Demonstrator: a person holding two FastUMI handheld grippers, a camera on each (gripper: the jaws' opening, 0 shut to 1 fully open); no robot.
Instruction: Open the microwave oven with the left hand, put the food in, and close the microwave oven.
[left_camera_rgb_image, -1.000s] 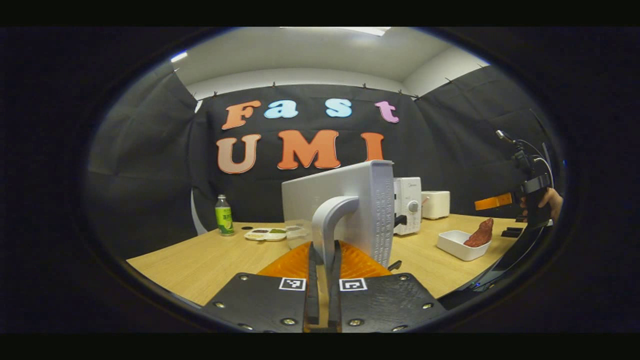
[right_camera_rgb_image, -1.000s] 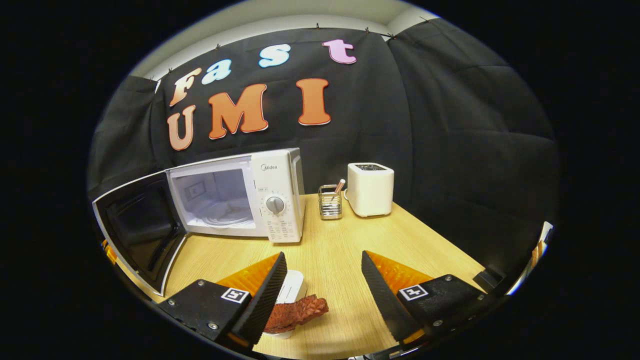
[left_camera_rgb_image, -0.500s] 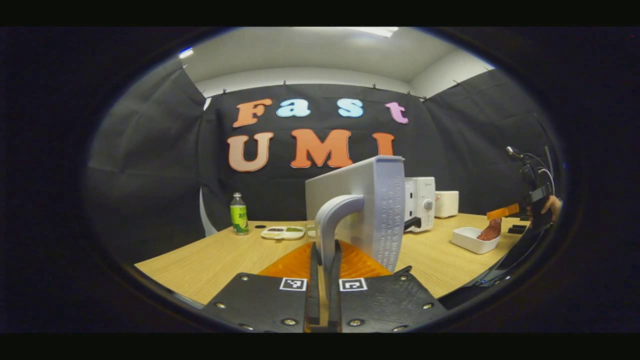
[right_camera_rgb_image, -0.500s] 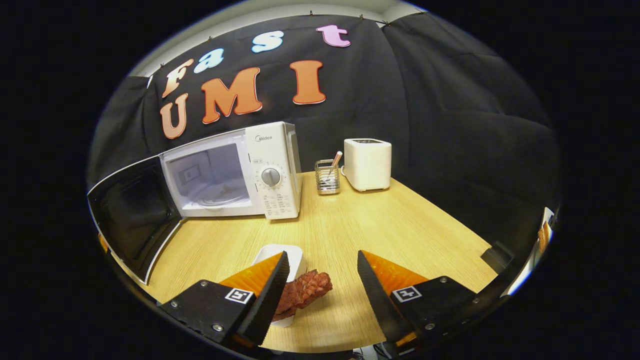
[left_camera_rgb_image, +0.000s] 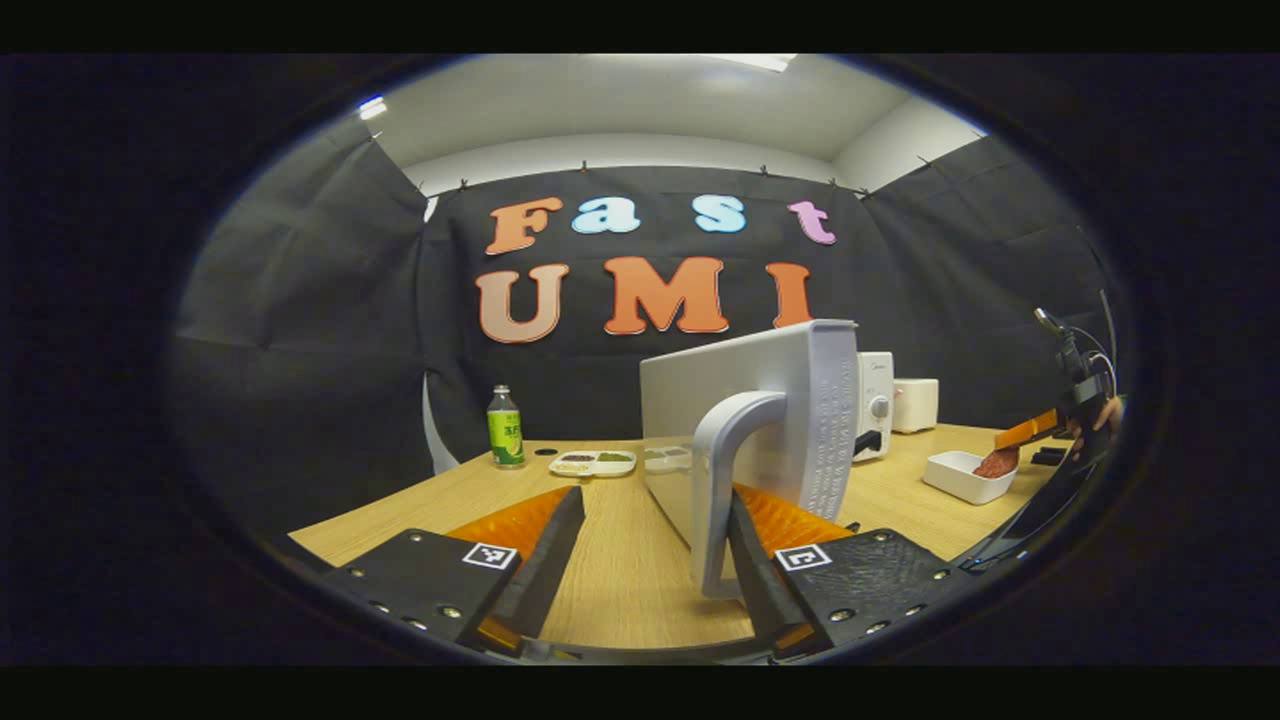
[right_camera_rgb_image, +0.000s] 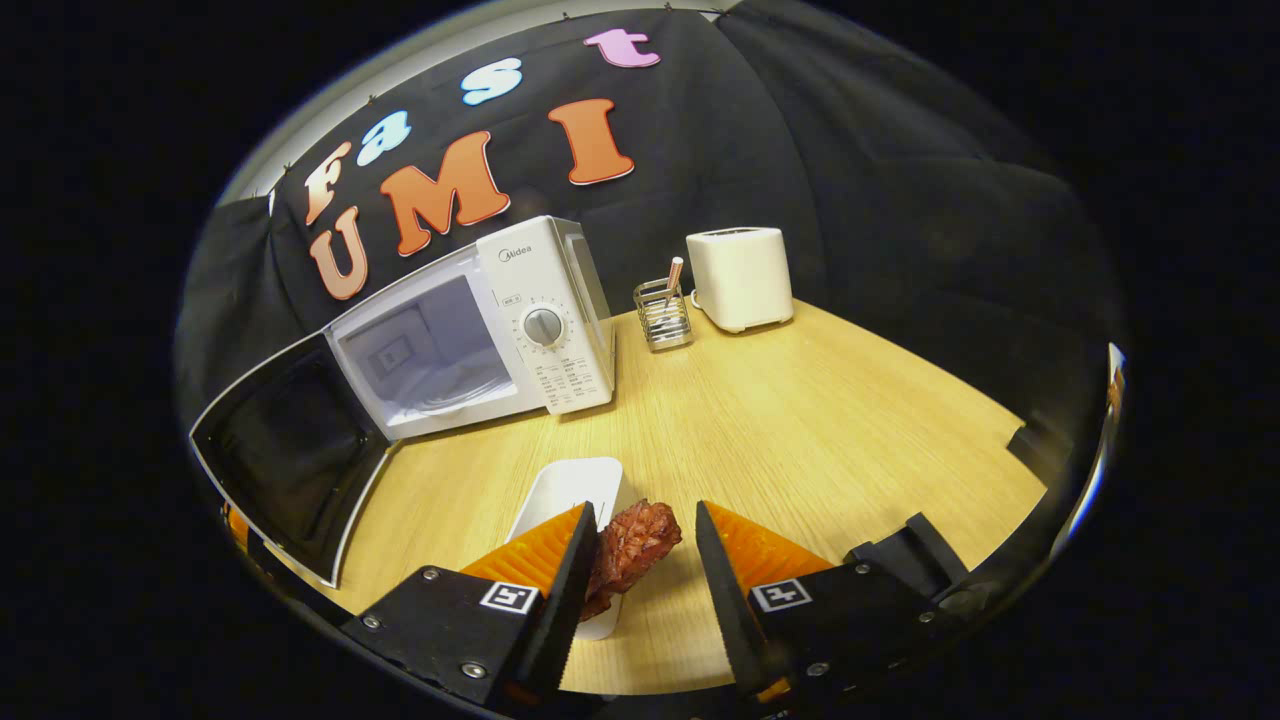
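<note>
The white microwave (right_camera_rgb_image: 545, 300) stands at the back of the wooden table with its door (right_camera_rgb_image: 290, 450) swung wide open and its cavity bare. In the left gripper view the door's edge (left_camera_rgb_image: 800, 410) and grey handle (left_camera_rgb_image: 722, 480) rise close in front. My left gripper (left_camera_rgb_image: 650, 545) is open, and the handle stands between its fingers, near the right one. A reddish piece of meat (right_camera_rgb_image: 640, 535) leans out of a white dish (right_camera_rgb_image: 570, 485). My right gripper (right_camera_rgb_image: 644, 515) is open with its fingers on either side of the meat, and it also appears far off (left_camera_rgb_image: 1030, 432) over the dish (left_camera_rgb_image: 960, 475).
A white toaster (right_camera_rgb_image: 738, 275) and a wire holder (right_camera_rgb_image: 665, 315) stand right of the microwave. A green bottle (left_camera_rgb_image: 505, 428) and a small divided tray (left_camera_rgb_image: 597, 462) sit at the far left of the table. A hand (left_camera_rgb_image: 1100, 415) holds the right gripper.
My left gripper has let go of the door handle and opened. My right gripper has come down over the meat and its fingers have narrowed around it.
</note>
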